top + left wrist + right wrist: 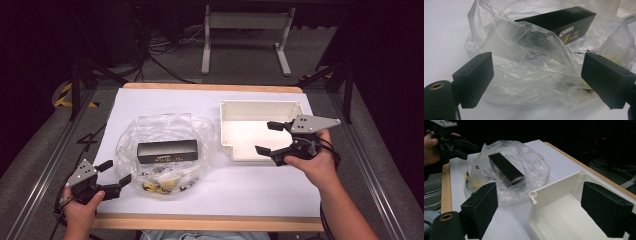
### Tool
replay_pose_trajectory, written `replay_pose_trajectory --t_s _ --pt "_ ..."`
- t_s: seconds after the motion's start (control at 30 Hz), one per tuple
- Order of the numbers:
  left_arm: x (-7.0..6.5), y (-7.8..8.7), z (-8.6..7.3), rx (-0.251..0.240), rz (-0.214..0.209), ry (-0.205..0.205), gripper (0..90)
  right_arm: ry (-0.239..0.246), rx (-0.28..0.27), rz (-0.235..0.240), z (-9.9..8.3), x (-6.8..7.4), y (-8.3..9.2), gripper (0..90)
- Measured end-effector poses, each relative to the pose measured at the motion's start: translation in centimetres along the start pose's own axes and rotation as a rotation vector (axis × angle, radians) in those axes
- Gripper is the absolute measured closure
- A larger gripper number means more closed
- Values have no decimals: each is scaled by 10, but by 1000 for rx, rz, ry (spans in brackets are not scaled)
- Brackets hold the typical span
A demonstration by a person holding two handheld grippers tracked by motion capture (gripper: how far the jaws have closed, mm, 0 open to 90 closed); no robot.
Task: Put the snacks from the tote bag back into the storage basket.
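Note:
A black oblong box (167, 151) lies on a crumpled clear plastic bag (165, 127) in the middle of the white table sheet. My left gripper (117, 171) rests at the bag's near left edge, open, and the left gripper view shows the bag's film (529, 62) between its jaws without the pads pressing it; the box (564, 21) sits beyond. Over the front left corner of a white plastic bin (260, 103), my right gripper (264, 137) hovers open and empty. In the right gripper view its jaws straddle the bin's corner post (533, 194).
Small yellow and black items (160, 185) lie inside the bag near its front. The wooden table edge (210, 222) runs along the near side. Beyond the table stand a white frame leg (206, 50) and loose cables on the floor.

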State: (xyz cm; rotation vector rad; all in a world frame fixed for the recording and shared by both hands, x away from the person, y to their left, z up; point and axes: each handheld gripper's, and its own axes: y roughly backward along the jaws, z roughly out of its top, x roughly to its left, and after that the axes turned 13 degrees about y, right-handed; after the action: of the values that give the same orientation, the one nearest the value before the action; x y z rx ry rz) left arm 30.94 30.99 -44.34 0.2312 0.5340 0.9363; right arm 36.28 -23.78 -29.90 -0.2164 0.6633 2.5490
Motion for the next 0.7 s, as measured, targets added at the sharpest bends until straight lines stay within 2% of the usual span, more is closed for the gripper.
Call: replay_pose_trajectory --t_s 0.27,0.3,0.37,0.7 --pt "0 2 -2 9 -1 -10 118 48 -10 65 22 0 -24 144" --pt "0 2 -2 10 0 -10 118 49 -17 103 29 -2 -32 136" --pt "0 3 -2 9 0 -12 118 62 -20 127 36 -2 -40 136" --pt "0 3 -1 10 -11 -17 118 121 -20 168 61 0 -66 130"
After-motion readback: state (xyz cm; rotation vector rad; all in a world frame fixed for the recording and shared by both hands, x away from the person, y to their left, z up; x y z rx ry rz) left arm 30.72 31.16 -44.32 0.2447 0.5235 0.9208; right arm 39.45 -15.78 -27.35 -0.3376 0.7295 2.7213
